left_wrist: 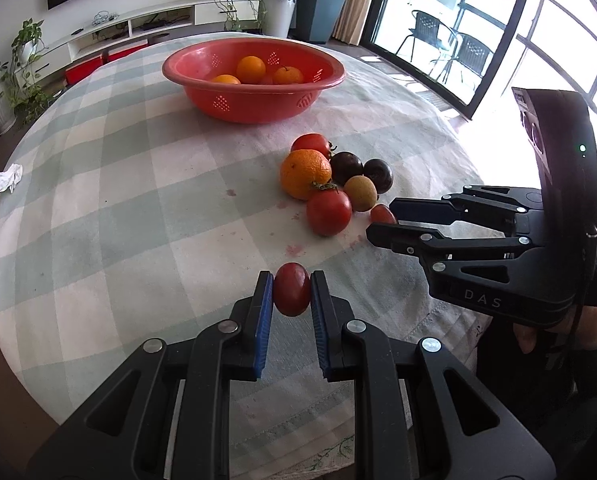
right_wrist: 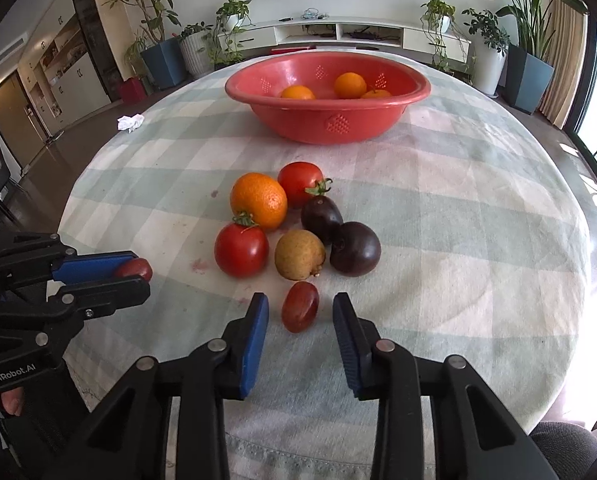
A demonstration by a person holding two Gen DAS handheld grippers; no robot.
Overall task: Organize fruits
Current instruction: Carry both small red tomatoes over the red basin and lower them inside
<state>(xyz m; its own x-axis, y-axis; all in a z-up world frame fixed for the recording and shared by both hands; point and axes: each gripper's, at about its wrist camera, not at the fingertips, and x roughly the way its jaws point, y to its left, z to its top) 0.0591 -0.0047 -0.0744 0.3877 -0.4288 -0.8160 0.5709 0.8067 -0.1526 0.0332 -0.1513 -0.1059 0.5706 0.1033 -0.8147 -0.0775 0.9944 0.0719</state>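
Observation:
My left gripper [left_wrist: 291,290] is shut on a small red cherry tomato [left_wrist: 291,289]; it also shows in the right wrist view [right_wrist: 136,269]. My right gripper [right_wrist: 301,312] is open around a second cherry tomato [right_wrist: 299,306] lying on the cloth. Just beyond lie two red tomatoes [right_wrist: 241,250], an orange [right_wrist: 258,200], a tan round fruit [right_wrist: 299,255] and two dark purple fruits [right_wrist: 354,248]. A red basin [right_wrist: 330,120] farther back holds three oranges [right_wrist: 349,85].
The round table has a green-and-white checked cloth [right_wrist: 458,220]. A crumpled white tissue [right_wrist: 130,122] lies near its left edge. Potted plants, a TV console and glass doors stand beyond the table.

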